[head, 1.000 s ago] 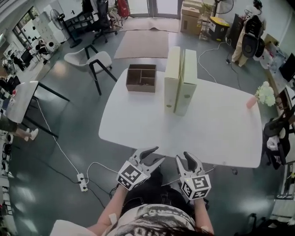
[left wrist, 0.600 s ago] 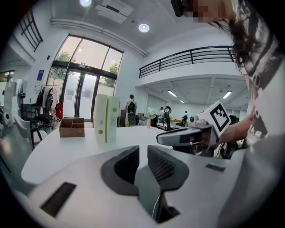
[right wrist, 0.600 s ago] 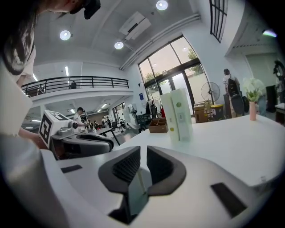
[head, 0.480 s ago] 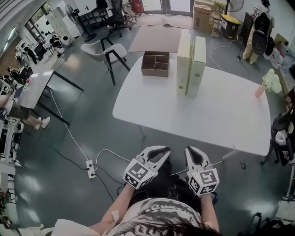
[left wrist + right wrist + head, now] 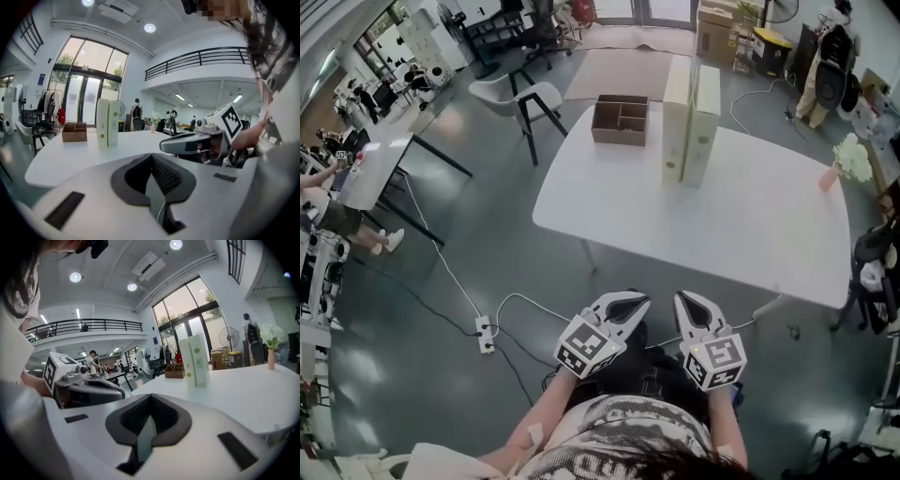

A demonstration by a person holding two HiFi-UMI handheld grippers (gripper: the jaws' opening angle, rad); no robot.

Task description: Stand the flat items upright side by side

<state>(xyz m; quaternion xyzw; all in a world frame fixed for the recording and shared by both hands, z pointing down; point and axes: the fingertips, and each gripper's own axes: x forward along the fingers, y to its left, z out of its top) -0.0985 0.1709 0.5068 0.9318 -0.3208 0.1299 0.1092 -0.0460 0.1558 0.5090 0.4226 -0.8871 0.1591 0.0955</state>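
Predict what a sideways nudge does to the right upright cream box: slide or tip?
Probably tips: the right cream box stands tall on a narrow end. It looks stiff, faces flat. Pushed left, it would likely lean on the left cream box.

Left gripper [image 5: 636, 302] and right gripper [image 5: 686, 302] side by side, jaws just closed, empty.

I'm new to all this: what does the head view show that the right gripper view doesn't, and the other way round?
Only the head view: the power strip and a tan rug. Only the right gripper view: ceiling lights and a balcony railing. Both: two binders upright side by side on the white table, and the brown box.
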